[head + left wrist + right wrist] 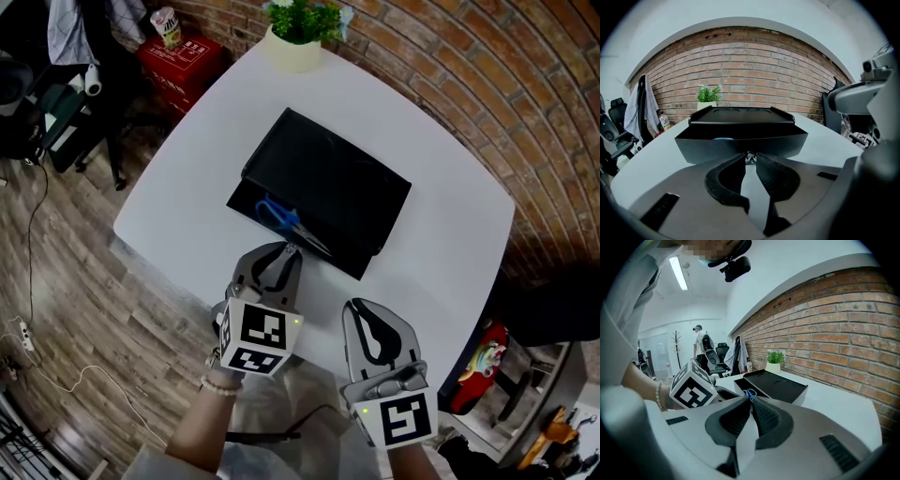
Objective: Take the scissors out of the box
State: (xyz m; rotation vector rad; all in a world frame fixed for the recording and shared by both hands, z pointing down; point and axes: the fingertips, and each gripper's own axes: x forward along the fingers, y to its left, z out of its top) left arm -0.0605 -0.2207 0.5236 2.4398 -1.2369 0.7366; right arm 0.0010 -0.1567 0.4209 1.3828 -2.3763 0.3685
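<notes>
The scissors (281,217), with blue handles, lie in the open strip of a black box (242,202), their blades pointing over its near edge toward the person. The left gripper (291,247) is clamped on the shiny blade end just outside the box wall. A black lid (328,178) lies askew over the rest of the box. The box sits in the middle of a white table (450,234). The right gripper (361,305) hangs near the table's near edge, jaws pressed together with nothing between them. A potted plant (300,28) stands at the table's far edge.

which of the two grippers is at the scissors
The left gripper: its jaws pinch the metal tip of the scissors at the open box. The right gripper is shut on nothing, back from the box.
</notes>
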